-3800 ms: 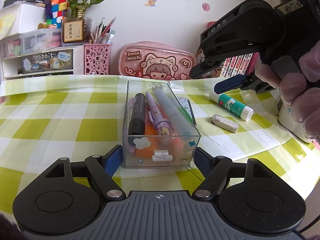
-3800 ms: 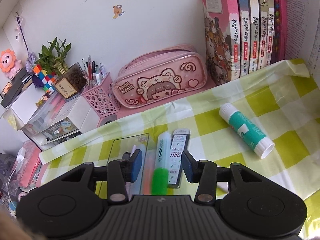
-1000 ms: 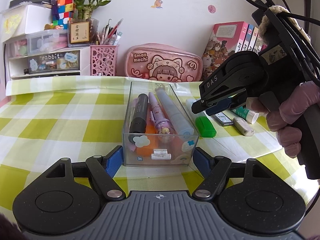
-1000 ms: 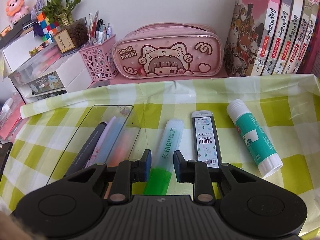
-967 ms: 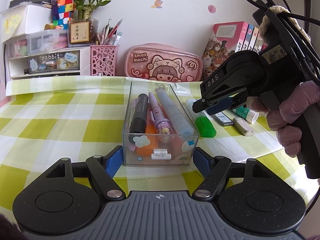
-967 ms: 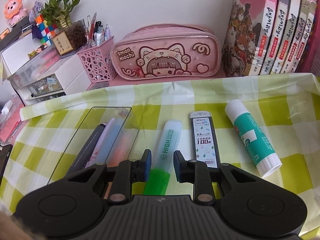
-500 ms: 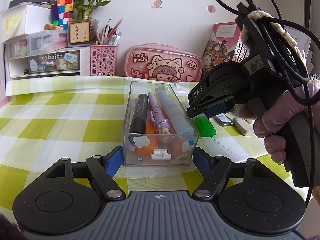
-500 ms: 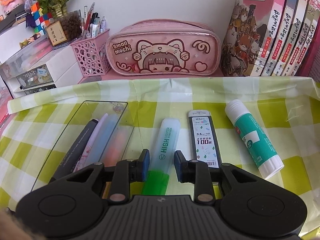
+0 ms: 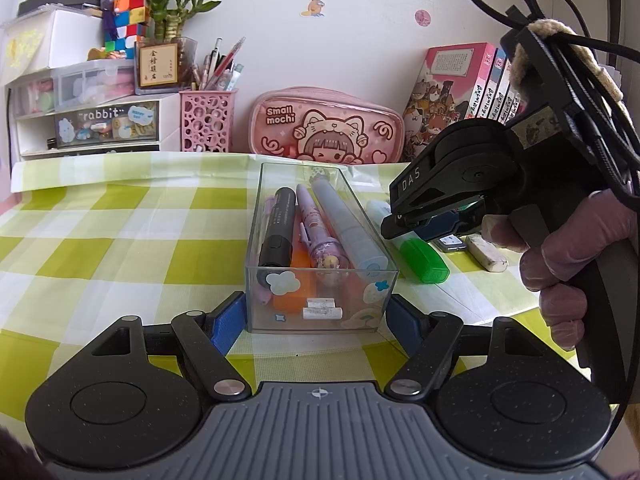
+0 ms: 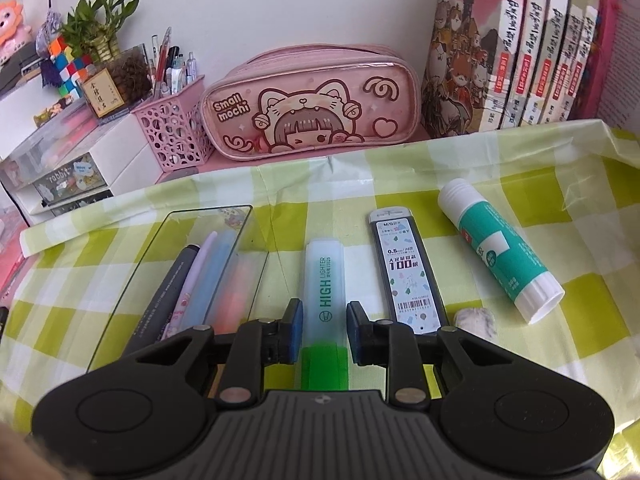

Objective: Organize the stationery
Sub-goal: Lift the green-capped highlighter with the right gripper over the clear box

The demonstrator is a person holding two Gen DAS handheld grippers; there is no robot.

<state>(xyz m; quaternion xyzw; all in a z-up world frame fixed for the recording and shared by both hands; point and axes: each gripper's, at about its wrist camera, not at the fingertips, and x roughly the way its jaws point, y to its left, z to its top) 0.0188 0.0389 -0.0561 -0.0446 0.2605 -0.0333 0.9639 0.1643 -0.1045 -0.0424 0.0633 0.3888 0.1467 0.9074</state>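
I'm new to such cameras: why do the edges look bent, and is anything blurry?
Both views are fisheye: in the right wrist view the books lean and curve; in the left wrist view the tablecloth bows. The clear box looks hazy through its wall; the rest is sharp.

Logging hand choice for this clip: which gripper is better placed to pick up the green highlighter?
Right. The right gripper has its jaws on either side of the green highlighter, which lies on the cloth. The left gripper brackets the clear box.
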